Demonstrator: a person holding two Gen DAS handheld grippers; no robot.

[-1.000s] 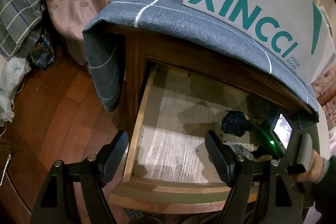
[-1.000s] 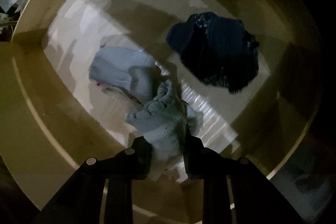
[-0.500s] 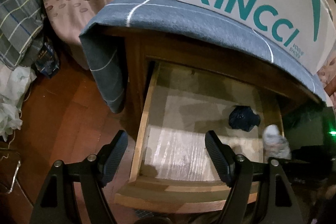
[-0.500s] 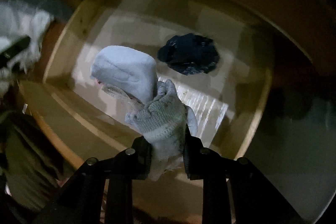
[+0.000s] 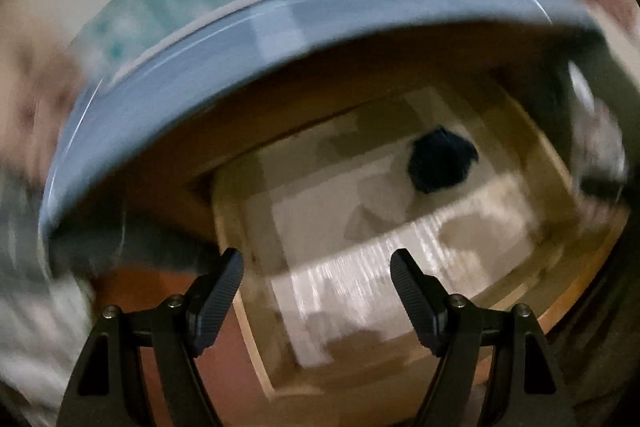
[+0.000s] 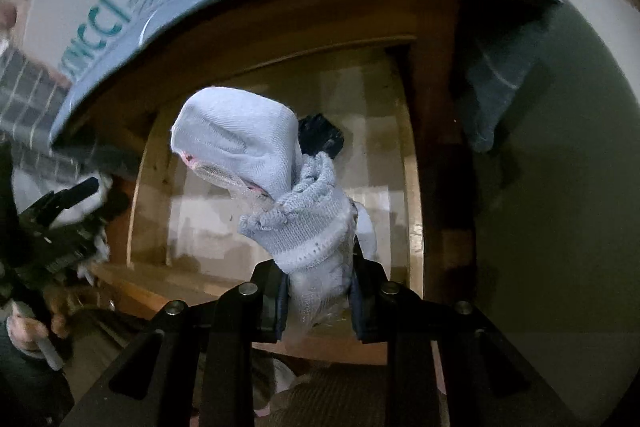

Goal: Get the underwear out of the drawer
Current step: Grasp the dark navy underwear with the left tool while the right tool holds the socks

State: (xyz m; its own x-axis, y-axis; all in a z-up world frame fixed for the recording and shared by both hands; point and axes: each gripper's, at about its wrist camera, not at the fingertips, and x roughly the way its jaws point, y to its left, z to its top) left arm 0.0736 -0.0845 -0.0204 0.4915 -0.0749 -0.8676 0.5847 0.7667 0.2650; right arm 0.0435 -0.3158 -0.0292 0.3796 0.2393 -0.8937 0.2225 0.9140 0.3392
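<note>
One garment is left in the drawer (image 5: pixel 400 247) in the left wrist view — a dark bundle (image 5: pixel 442 163) lying near the back right corner on the pale liner. The left gripper (image 5: pixel 316 291) hangs over the drawer front with its jaws spread and nothing between them; the frame is badly blurred.

Right wrist view: the right gripper (image 6: pixel 318 297) is clenched on a pale grey-blue knit piece of underwear (image 6: pixel 260 163), which stands clear above the open drawer (image 6: pixel 156 163) — so, by my judgement, this piece is out. The dark bundle (image 6: pixel 320 139) peeks from behind it, untouched, and remains to be fetched.
</note>
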